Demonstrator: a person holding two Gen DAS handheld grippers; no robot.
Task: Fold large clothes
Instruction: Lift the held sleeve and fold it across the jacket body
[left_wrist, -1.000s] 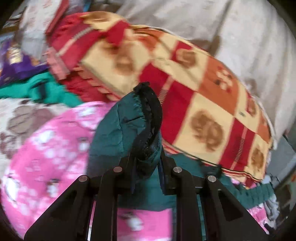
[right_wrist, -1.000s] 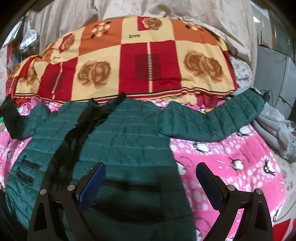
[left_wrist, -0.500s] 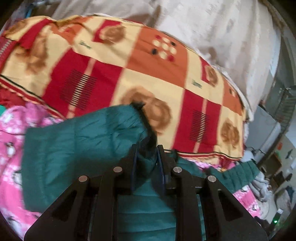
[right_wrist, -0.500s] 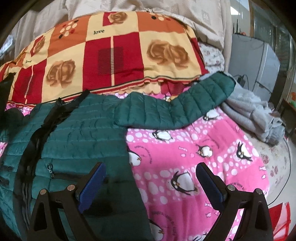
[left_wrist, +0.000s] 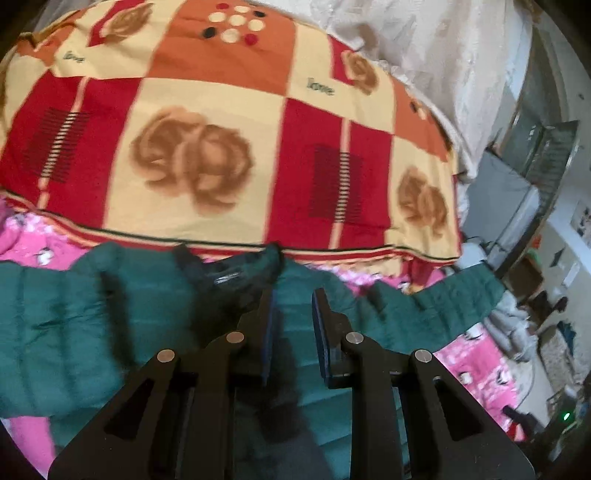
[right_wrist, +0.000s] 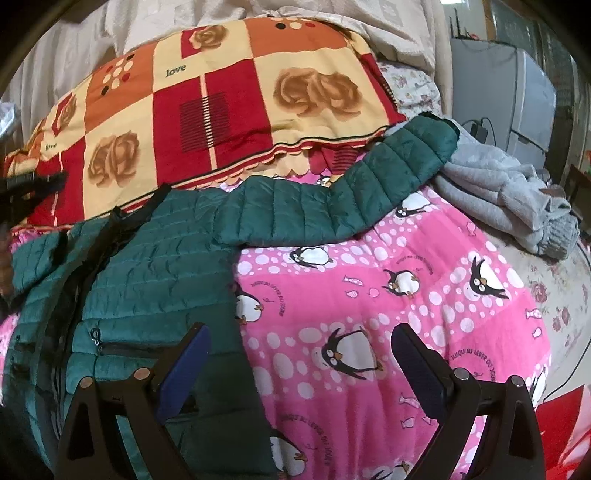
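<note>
A dark green quilted jacket (right_wrist: 159, 266) lies front up on a pink penguin blanket (right_wrist: 388, 302). Its right sleeve (right_wrist: 369, 188) stretches out toward the back right. In the left wrist view the jacket (left_wrist: 92, 314) has its left sleeve folded in over the body, with the black-lined collar (left_wrist: 225, 273) just ahead of the fingers. My left gripper (left_wrist: 293, 299) hovers over the jacket's chest with a narrow gap between the jaws and nothing in it. My right gripper (right_wrist: 299, 343) is wide open and empty, above the jacket's right edge and the blanket.
A red, orange and cream rose-patterned quilt (right_wrist: 221, 99) is piled behind the jacket. A grey garment (right_wrist: 506, 192) lies at the right under the sleeve end. A grey cabinet (right_wrist: 517, 92) stands beyond the bed on the right.
My left gripper carried the left sleeve rightward over the jacket body and let it go; its jaws have parted slightly. My right gripper swung to the right, staying open.
</note>
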